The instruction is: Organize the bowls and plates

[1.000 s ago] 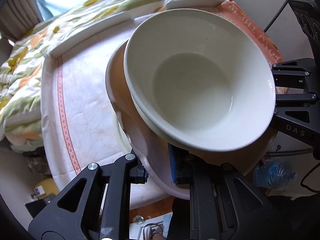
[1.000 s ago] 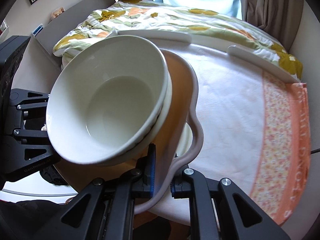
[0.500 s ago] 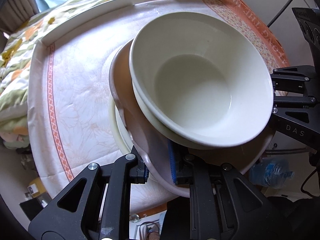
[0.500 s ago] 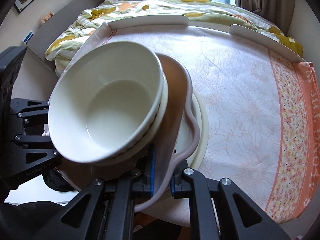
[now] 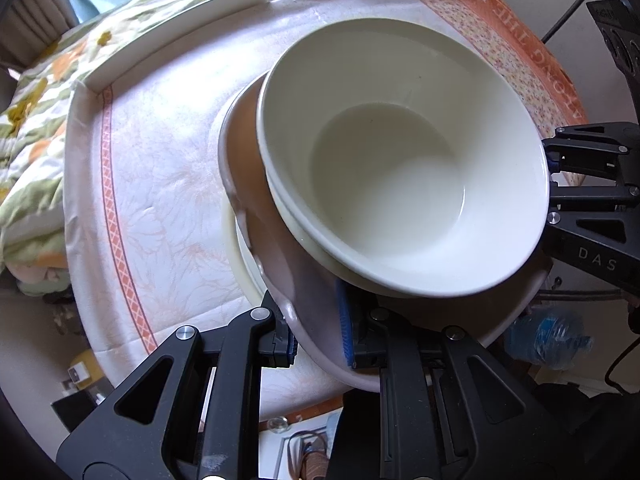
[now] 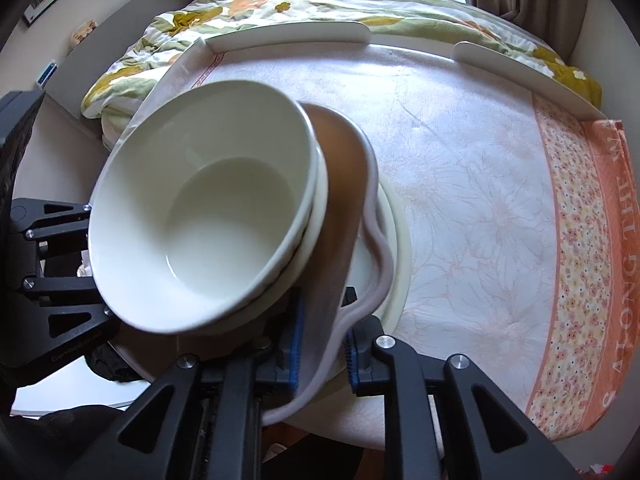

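Observation:
Two nested white bowls sit on a pinkish wavy-rimmed plate, carried tilted between both grippers. My left gripper is shut on the plate's near rim. My right gripper has the opposite rim between its blue pads; its jaws are opening, and a thin gap shows at the right pad. The pink plate hangs over a cream plate lying on the round table. Whether the two plates touch is hidden.
White curved rails guard the table's far edge. An orange flowered cloth border runs along one side. A bed with a flowered quilt lies beyond. A plastic bottle lies on the floor.
The stack has sunk toward the table, and the cream plate has come into view under it. The right gripper's pads have spread a little around the rim.

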